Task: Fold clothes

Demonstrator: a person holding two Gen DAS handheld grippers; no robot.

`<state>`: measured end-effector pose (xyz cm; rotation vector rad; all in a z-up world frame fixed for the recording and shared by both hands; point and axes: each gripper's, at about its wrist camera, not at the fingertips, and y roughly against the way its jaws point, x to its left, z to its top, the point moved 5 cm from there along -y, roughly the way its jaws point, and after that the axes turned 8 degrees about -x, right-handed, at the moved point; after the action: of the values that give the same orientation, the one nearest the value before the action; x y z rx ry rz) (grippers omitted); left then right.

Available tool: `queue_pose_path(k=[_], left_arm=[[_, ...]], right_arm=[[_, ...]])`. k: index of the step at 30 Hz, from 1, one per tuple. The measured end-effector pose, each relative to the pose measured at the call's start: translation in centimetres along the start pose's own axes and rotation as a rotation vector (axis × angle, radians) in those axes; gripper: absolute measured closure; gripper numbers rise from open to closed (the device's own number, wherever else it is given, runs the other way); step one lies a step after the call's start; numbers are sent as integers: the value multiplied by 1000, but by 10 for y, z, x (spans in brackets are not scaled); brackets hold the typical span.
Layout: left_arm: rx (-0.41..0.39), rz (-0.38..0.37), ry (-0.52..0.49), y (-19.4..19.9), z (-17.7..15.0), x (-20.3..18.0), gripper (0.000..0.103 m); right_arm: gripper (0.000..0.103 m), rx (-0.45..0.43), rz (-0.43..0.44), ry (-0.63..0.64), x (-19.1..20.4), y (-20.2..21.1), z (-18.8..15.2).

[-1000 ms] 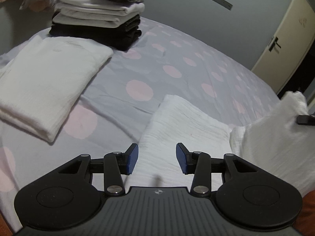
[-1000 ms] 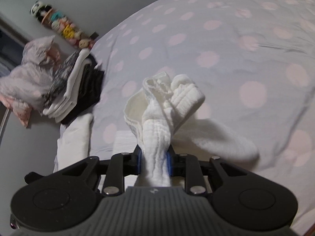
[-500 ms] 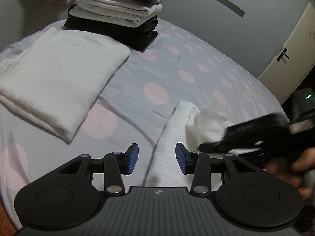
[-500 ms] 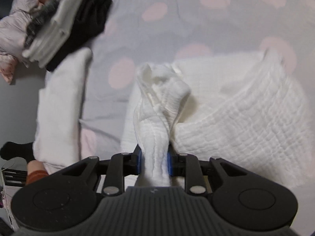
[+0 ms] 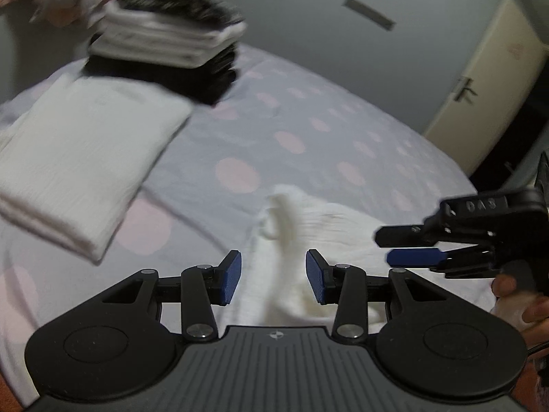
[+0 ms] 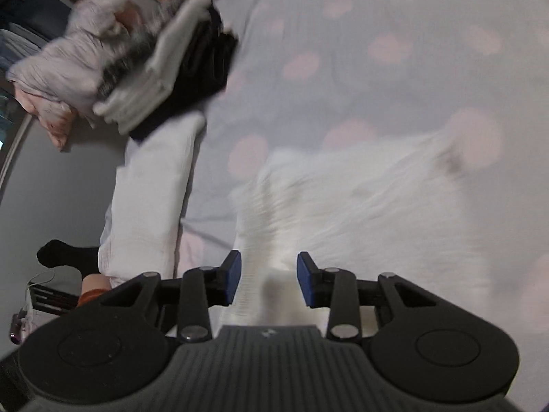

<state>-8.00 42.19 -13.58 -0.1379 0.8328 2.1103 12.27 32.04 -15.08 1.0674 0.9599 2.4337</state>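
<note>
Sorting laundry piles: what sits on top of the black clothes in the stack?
White folded items lie on the black clothes, a dark patterned piece topmost. Anything beneath the stack is hidden.

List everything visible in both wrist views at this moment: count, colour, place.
White cloth: one, white, rumpled on the bed under both grippers.
Folded white cloth: one, white, on the bed to the left.
Clothes stack: one, black below, white above, dark patterned on top, far end of the bed.
Bedsheet: one, grey with pink dots.
Door: one, cream, right background.
Pale bundle: one, pinkish, beyond the stack.
Black sock: one, beside the bed.
Left gripper: jaws open.
Right gripper: jaws opening, cloth between.
</note>
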Motion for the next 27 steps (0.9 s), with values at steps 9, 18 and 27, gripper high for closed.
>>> queue_pose_path(k=[9, 18, 27], left_arm=[[74, 1, -229, -36, -26, -53, 50], [110, 122, -159, -56, -33, -23, 94], [90, 139, -114, -45, -26, -1, 88]], right_arm=[[63, -97, -123, -19, -90, 58, -39], [63, -151, -111, -10, -108, 53, -40], [99, -68, 50, -50, -91, 22, -21]])
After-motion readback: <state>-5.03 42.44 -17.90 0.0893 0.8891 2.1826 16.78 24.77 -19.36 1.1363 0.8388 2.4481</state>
